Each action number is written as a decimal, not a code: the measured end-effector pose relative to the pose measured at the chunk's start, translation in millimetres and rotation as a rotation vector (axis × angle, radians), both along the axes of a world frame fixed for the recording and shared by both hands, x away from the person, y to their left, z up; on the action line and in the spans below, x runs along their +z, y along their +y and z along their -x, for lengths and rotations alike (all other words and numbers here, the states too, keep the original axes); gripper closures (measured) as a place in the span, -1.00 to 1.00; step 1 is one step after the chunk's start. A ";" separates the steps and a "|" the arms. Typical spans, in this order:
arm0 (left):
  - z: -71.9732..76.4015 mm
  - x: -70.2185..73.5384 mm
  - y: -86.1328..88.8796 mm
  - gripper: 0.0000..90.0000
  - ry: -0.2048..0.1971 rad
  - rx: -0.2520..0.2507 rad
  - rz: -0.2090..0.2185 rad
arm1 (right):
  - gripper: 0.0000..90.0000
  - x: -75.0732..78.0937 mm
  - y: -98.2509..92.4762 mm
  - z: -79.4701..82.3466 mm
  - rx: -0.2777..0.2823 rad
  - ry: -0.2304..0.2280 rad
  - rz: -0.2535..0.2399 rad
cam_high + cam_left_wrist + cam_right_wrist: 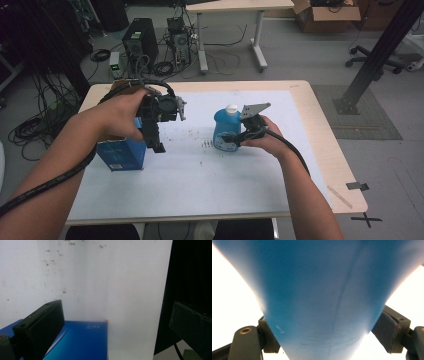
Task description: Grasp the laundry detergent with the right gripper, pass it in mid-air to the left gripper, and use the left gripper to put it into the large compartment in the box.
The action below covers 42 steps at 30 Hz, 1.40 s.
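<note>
A blue bottle (223, 129) with a white cap (231, 108) stands upright near the middle of the table. My right gripper (232, 140) comes at it from the right, low on its body. In the right gripper view the bottle (319, 302) sits between the jaws, and both pads (387, 327) touch its sides. A blue box (122, 152) stands at the table's left. My left gripper (156, 145) hangs just right of and above it, pointing down. In the left gripper view its jaws stand wide apart over the white sheet, with the box top (82, 342) below them and nothing between them.
A white sheet (200, 175) covers the wooden table (320, 130). Small dark specks (205, 143) lie left of the bottle. Black tape (357, 186) marks the right front corner. Behind the table, computer towers (140, 40) and cables sit on the floor.
</note>
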<state>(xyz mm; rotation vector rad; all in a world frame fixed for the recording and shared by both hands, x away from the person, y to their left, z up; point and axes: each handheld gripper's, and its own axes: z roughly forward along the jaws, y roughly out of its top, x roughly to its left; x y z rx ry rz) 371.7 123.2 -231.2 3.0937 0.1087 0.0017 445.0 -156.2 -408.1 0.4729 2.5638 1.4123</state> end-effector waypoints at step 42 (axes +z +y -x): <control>0.0 5.5 -1.0 -1.00 -0.012 0.003 0.008 | 0.03 26.0 -5.1 7.7 0.098 -0.050 -0.095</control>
